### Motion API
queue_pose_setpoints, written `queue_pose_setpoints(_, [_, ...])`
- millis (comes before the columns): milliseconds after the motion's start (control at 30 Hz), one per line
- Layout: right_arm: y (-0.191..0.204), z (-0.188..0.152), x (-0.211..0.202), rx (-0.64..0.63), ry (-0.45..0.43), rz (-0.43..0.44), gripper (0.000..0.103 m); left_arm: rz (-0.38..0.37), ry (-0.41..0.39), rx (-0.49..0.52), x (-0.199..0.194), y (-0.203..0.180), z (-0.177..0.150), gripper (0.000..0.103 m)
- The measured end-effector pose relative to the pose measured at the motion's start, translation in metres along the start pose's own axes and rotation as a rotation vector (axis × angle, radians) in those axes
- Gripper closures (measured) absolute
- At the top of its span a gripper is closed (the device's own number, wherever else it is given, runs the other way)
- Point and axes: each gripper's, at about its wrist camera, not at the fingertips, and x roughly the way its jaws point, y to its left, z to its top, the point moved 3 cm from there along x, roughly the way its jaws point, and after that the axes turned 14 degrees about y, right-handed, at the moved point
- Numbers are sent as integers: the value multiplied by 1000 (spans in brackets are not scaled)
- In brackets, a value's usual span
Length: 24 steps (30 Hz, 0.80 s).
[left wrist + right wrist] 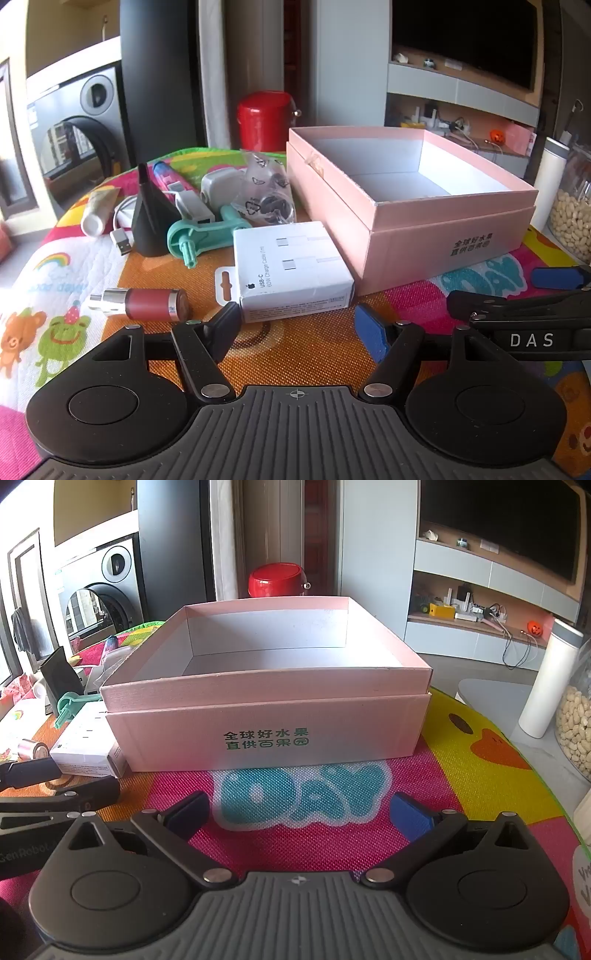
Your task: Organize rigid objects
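An open, empty pink box (pixel 436 236) stands on the colourful mat, right of a pile of items; it fills the right wrist view (pixel 266 720). A white USB-C cable box (pixel 291 269) lies just ahead of my left gripper (pixel 299 328), which is open and empty. A red lipstick-like tube (pixel 147 301) lies to its left. Behind are a teal plastic tool (pixel 195 234), a black cone (pixel 149 218), a white charger (pixel 218 184), a clear bag of parts (pixel 266 192) and a white tube (pixel 98 210). My right gripper (pixel 301 814) is open and empty, facing the pink box.
A red canister (pixel 264 118) stands behind the table. A white bottle (pixel 546 683) and a jar of nuts (pixel 576 720) stand at the right edge. The right gripper's arm shows in the left wrist view (pixel 517 317).
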Motion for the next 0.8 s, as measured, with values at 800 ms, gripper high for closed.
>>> queue_pose_setpoints(800, [-1,0,-1,1,-3,1,0,-4,0,-3,0,0,0,29])
